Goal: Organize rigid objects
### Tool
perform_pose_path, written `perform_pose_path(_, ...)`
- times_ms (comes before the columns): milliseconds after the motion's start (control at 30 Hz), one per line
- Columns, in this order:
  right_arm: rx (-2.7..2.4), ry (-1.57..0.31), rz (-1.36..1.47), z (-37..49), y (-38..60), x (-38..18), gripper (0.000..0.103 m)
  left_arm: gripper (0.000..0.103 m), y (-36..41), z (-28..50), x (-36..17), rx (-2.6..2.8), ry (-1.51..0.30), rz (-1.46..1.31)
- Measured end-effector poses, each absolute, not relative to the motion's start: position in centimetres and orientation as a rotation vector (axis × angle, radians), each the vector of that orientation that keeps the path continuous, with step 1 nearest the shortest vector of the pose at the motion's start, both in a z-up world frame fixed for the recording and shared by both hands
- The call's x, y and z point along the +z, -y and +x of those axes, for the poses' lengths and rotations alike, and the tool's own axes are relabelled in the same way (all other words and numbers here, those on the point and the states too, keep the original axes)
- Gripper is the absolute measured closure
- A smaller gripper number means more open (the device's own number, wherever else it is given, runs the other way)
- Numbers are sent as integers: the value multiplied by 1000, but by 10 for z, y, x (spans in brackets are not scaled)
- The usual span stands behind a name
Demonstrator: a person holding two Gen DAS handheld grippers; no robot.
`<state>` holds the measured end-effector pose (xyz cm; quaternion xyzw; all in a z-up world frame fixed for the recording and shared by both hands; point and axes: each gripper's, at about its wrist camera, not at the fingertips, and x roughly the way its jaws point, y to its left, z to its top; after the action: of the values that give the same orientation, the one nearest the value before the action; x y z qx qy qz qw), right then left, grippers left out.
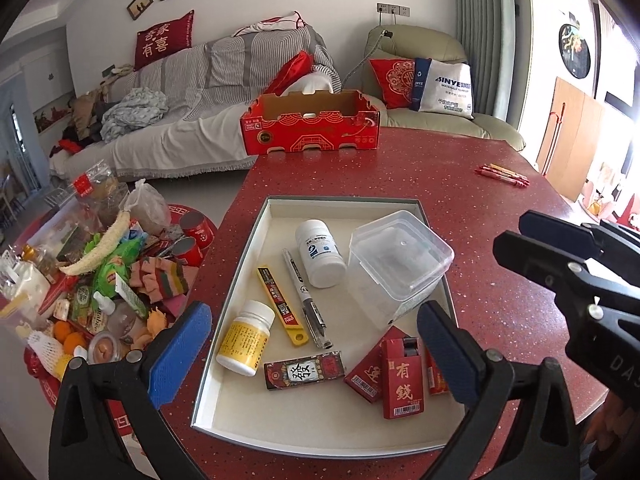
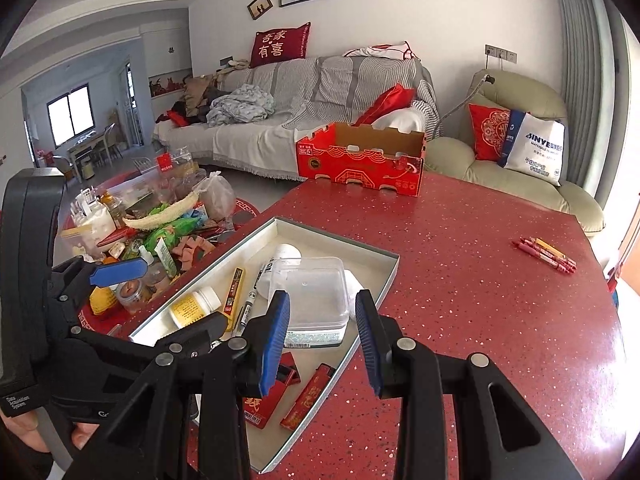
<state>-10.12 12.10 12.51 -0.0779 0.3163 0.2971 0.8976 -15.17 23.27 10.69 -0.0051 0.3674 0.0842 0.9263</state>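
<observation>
Red pens [image 2: 546, 255] on bench [image 2: 480, 300], outside tray [image 2: 372, 280]: 1 o'clock from right tool [image 2: 322, 338], narrow, empty. Long axis 10-to-4. Left tool [image 1: 316, 350] wide, empty, over tray; right nearer.

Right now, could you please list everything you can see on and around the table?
tray: one, white inside, on the red table
pill bottles: two, white and yellow-labelled, in the tray
clear lidded container: one, tray's far right
marker pen: one, grey and black, tray centre
yellow blade case: one, beside the marker
red packets: several, tray's near end
red carton: one, open, table's far edge
red pens: a few, table's right
clutter pile: mixed, left of the table
left hand-held gripper: blue pads, open, empty
right hand-held gripper: blue pads, narrowly open, empty
</observation>
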Motion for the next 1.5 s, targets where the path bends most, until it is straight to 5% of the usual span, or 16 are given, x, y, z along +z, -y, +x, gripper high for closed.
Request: perform_pose_path(1500,703,-743,-252,-104,-148,119,67,0,-234,-157,102,202,-799,5)
